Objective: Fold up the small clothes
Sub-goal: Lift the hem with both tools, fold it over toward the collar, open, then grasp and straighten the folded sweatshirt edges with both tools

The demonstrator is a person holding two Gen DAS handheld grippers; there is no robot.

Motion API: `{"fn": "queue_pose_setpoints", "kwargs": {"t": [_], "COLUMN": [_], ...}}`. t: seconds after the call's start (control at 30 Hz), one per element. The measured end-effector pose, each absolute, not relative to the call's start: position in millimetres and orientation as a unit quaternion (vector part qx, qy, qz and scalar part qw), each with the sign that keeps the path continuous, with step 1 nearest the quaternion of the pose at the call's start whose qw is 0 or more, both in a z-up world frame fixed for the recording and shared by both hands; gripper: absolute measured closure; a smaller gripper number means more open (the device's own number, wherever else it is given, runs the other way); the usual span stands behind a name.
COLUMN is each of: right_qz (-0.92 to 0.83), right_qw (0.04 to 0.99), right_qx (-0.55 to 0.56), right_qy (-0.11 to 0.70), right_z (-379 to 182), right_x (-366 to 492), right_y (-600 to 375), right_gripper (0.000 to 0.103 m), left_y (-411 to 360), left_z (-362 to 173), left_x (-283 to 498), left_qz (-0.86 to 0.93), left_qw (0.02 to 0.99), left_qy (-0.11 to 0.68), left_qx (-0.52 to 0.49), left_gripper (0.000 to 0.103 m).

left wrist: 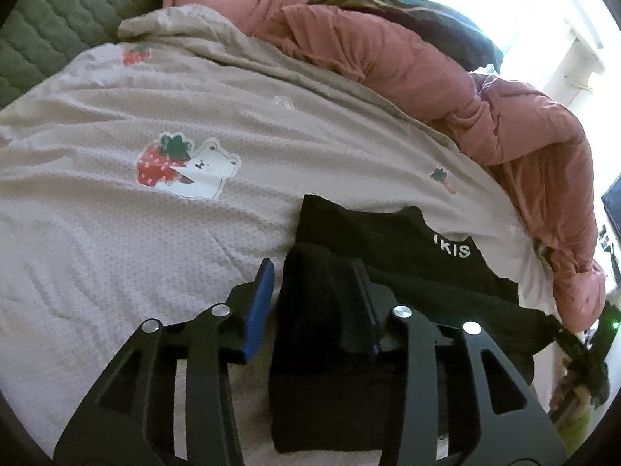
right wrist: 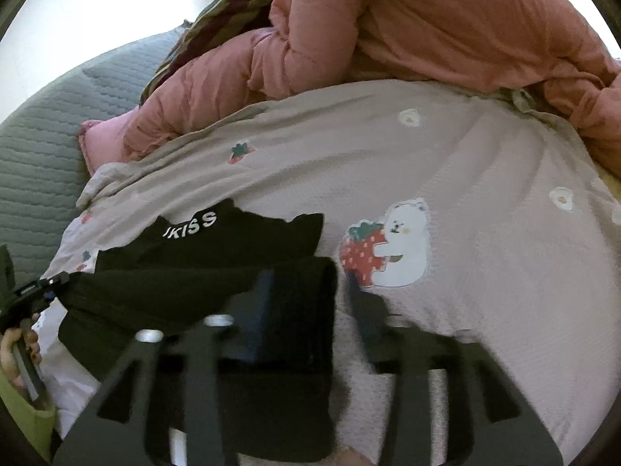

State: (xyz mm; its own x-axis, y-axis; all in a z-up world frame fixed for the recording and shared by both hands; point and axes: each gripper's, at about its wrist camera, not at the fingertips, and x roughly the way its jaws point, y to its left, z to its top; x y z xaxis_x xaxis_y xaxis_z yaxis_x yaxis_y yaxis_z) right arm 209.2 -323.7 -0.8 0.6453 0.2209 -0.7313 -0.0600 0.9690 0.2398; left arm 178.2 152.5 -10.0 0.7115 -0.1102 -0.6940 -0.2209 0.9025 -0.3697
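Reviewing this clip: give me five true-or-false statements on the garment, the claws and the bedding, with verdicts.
1. The black garment carries white lettering. True.
2. The left claw has fabric between its fingers. True.
3. The bedspread shows a bear hugging a strawberry. True.
4. The puffy jacket behind the bedspread is blue. False: it is pink.
5. The right claw hangs over bare bedspread, away from the garment. False: the garment's edge sits between its fingers.
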Motion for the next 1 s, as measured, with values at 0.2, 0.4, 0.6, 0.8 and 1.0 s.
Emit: {"fn": "queue_pose_setpoints", "kwargs": {"t": [0.2,0.4,0.6,0.8,1.0], "right_qz": [0.102,0.156,0.204,0.192,0.177], "right_qw": [0.908,0.903,0.884,0.868,0.868], "right_qx": [0.083,0.034,-0.013,-0.038,-0.051], "right_qy": [0.397,0.399,0.420,0.456,0.460], "right_z": [15.4,22.1,10.0,-20.7,-33.5], "right_x": [189.5,162.8,142.6,147.4,160.0], "right_y": [-313.7,-278.3,-242.1,-224.4,-220.6], "right_gripper": [0.050,0.060,0.077,0.077,0.079], "left_y": [135.6,99.6,68.2,54.6,47.2], "left_z": [16.2,20.1,-6.8,-32.7,-38.3], "left_x": [155.9,138.5,132.6,138.7,143.8], "left_qz": [0.037,0.009,-0.016,-0.005,0.005], "left_qw": [0.927,0.936,0.927,0.918,0.921], "left_qy": [0.332,0.333,0.369,0.396,0.390], "left_qx": [-0.169,-0.109,-0.060,-0.015,0.013], "left_gripper": [0.069,0.065,0.065,0.064,0.056]}}
